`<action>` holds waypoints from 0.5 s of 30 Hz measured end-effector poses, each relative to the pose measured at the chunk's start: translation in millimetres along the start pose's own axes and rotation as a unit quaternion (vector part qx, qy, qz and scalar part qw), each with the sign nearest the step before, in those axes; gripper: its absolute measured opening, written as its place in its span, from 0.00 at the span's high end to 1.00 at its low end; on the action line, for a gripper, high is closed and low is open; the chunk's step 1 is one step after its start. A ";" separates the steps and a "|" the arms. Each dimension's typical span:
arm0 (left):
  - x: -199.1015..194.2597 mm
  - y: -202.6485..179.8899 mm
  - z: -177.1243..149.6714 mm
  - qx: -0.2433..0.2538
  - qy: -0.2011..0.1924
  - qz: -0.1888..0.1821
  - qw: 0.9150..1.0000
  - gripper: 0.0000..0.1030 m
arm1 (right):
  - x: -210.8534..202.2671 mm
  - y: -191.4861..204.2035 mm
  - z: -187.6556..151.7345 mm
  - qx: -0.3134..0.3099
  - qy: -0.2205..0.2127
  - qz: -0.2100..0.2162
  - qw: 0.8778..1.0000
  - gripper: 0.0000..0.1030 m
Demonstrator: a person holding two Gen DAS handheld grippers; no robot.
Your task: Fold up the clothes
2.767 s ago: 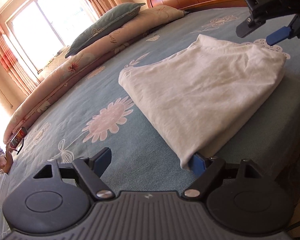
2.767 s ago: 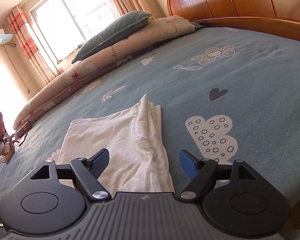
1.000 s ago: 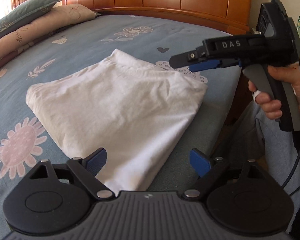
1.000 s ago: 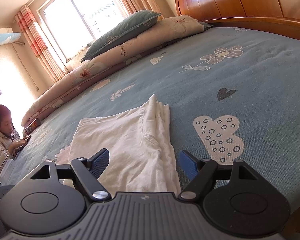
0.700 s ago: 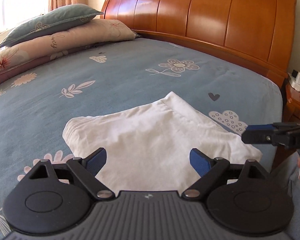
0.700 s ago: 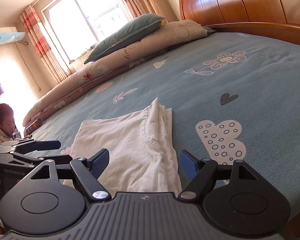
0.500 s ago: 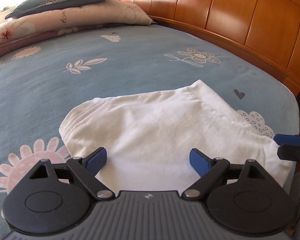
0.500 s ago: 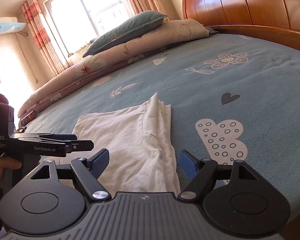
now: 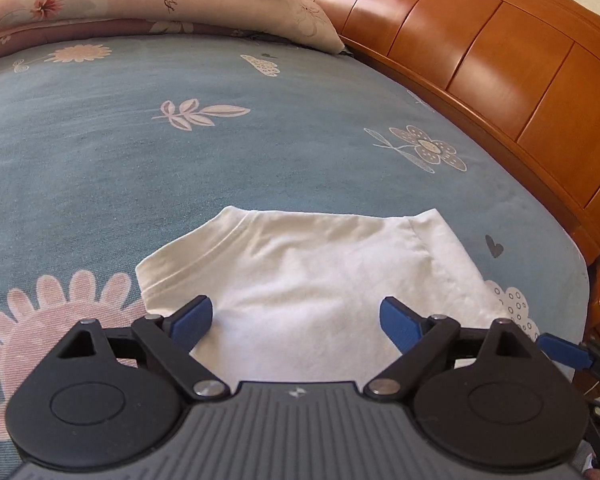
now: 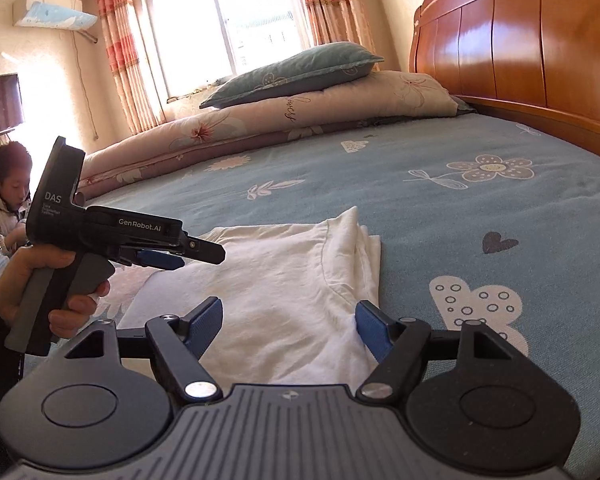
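Left wrist cam looks straight down over a white t-shirt (image 9: 320, 276) lying on the blue flowered bedspread (image 9: 180, 152), near the bed's edge and not far from the wooden headboard (image 9: 500, 60). It sits as a compact, roughly rectangular stack with a ribbed collar curving along its left side and a stitched hem on the right, so it already looks folded. Honestly I can't say whether this is a finished fold or one with a last fold-over left; the stack fits both. The left gripper (image 9: 296, 318) hovers over the near edge with its blue pads spread wide and nothing between them. From the right wrist view, the right gripper (image 10: 288, 320) is also spread wide and empty, low over the shirt's near right edge, where several layers bunch up at the far corner. Any more handling would mean pinching all layers at once, because thin soft cotton like this slips and sags. The fabric looks matte and slightly crinkled, while the bedspread is a flat, fuzzy weave. A pink quilt roll (image 10: 280, 120) and a teal pillow (image 10: 292, 72) sit well away at the far side.
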State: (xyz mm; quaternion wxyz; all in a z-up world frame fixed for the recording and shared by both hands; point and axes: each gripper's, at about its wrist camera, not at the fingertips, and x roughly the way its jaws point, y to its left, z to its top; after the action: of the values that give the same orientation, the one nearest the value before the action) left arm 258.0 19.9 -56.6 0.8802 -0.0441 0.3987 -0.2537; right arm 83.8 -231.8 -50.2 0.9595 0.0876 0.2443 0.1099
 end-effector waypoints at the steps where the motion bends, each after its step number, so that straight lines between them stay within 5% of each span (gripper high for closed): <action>1: -5.2 -2.1 -4.5 0.004 -0.003 0.000 1.000 0.12 | 1.6 0.4 5.5 -0.003 0.003 -0.001 1.000 0.40; 3: -15.5 -6.3 -13.5 0.013 -0.009 0.001 1.000 0.12 | 5.4 -1.9 21.0 -0.013 -0.001 -0.002 1.000 0.59; 6: -31.0 -12.5 -27.0 0.027 -0.018 0.002 0.999 0.12 | 24.2 -9.5 45.5 -0.019 0.004 -0.008 1.000 0.74; 10: -28.4 -21.3 -26.4 0.057 -0.023 0.003 0.998 0.11 | 58.3 -13.6 57.2 -0.006 0.045 0.022 0.999 0.74; 15: -30.6 -24.3 -31.6 0.069 -0.020 -0.035 0.997 0.11 | 81.3 -25.9 27.0 -0.029 0.078 -0.018 0.996 0.80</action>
State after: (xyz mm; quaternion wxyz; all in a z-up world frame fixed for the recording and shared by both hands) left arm 208.1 17.5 -50.4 0.8795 -0.0023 0.3606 -0.3106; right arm 170.9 -239.2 -69.1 0.9413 0.0466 0.3171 0.1058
